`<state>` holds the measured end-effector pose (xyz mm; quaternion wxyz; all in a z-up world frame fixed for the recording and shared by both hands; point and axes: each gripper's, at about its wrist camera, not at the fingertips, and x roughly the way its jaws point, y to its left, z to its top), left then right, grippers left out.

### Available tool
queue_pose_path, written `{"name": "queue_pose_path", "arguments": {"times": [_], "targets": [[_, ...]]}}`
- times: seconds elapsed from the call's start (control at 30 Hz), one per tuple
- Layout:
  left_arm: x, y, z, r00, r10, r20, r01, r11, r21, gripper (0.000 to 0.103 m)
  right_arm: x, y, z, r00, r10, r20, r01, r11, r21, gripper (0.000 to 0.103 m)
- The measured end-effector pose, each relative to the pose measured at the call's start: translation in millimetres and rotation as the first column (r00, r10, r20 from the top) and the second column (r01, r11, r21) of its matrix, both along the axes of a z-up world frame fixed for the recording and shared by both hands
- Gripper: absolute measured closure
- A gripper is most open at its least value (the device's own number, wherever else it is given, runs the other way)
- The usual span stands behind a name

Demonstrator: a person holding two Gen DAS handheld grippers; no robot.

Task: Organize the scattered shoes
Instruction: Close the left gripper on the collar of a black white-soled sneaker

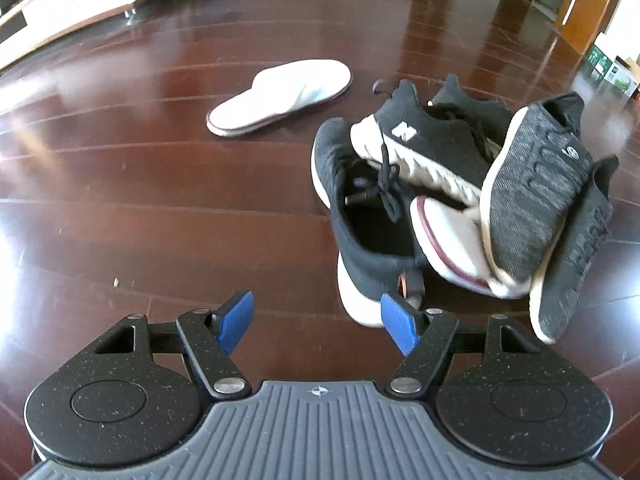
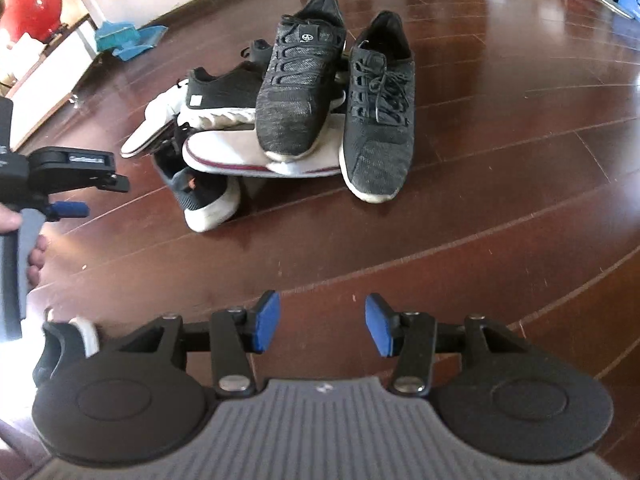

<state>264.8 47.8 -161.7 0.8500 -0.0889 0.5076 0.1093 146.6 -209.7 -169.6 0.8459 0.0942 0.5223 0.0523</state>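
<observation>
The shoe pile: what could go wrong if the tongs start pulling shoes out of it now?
1. The grey sneaker lies on top of a white slipper; pulling the slipper first would likely tip the sneaker off.
2. Loose laces hang over the black sneaker below, so lifting one shoe may drag another.
3. Both the left tongs and right tongs are open and short of the pile; reaching in together, they might collide.

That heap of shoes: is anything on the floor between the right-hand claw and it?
Nothing visible. Bare wooden floor lies between the open right gripper and the shoe pile. The left gripper sits off to the side, not in the path.
</observation>
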Motion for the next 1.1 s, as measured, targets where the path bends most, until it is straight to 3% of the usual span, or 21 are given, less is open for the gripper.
{"name": "queue_pose_path", "arguments": {"times": [0.2,0.47,0.77,0.83,1.1], "targets": [[31,12,-24,0.998,0.056,-0.014,-0.057,0.995,-0.078,0.026,51,30,-25,1.000,0.023,-0.014,-0.023,1.000,-0.012,0.051],[59,23,-52,0.990,0.137,-0.018,-0.138,0.972,-0.188,0.030,74,62,-47,0.995,0.089,-0.047,-0.090,0.996,-0.015,0.051],[71,16,-91,0.986,0.156,-0.063,-0.166,0.962,-0.216,0.056,77,62,-54,0.989,0.124,-0.078,-0.129,0.990,-0.057,0.051],[72,16,-94,0.983,0.169,-0.069,-0.181,0.951,-0.250,0.076,77,63,-53,0.988,0.134,-0.075,-0.139,0.988,-0.069,0.051],[60,25,-83,0.978,0.162,-0.132,-0.178,0.977,-0.119,0.087,69,64,-43,0.988,0.140,-0.063,-0.144,0.987,-0.064,0.051]]}}
